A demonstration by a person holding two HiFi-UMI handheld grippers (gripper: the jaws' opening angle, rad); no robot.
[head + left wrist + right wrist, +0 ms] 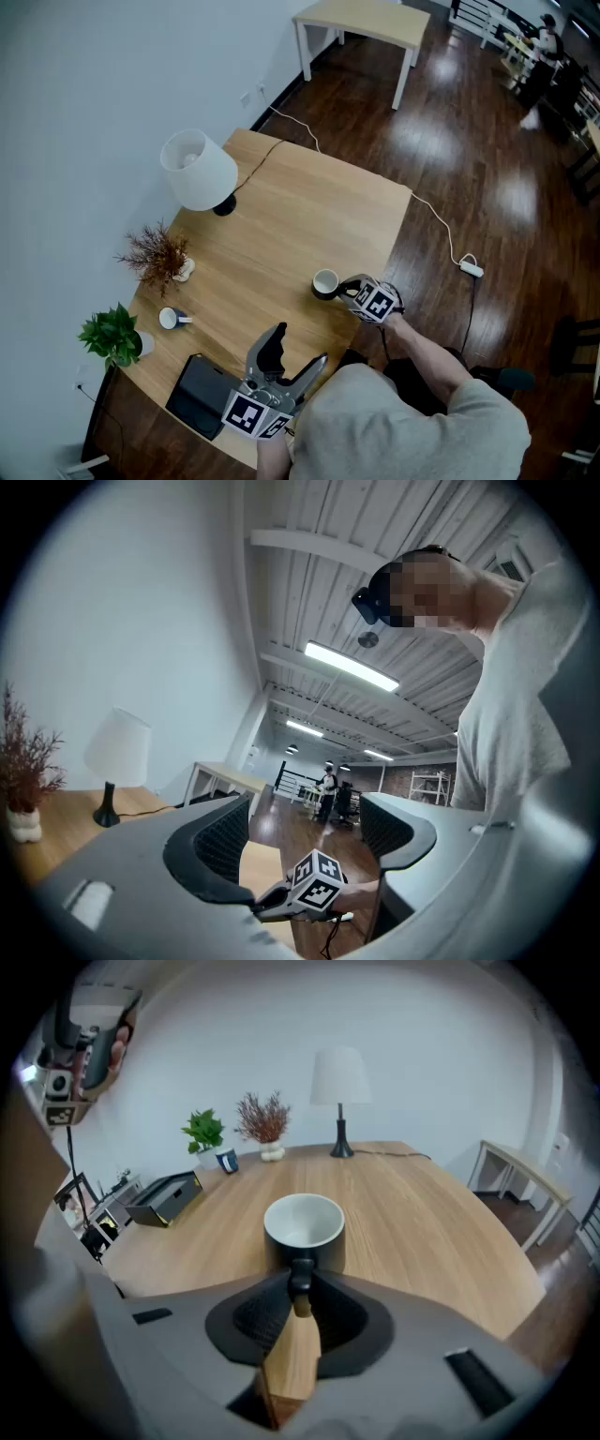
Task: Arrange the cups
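A black cup [324, 283] with a white inside stands on the wooden table [281, 216] near its right edge. My right gripper [349, 289] is shut on the cup's handle; in the right gripper view the cup [303, 1227] sits upright just beyond the closed right gripper [300, 1283]. A small blue and white cup [172, 319] lies at the table's left side, visible far off as the small cup [226, 1161]. My left gripper [295, 356] hovers open and empty over the table's front edge; the left gripper [307, 832] points level across the room.
A white lamp [199, 171] stands at the back left, with a dried plant [159, 255] and a green potted plant [114, 335] along the left edge. A black box [202, 397] lies at the front left corner. A cable with a power strip [471, 268] runs over the floor.
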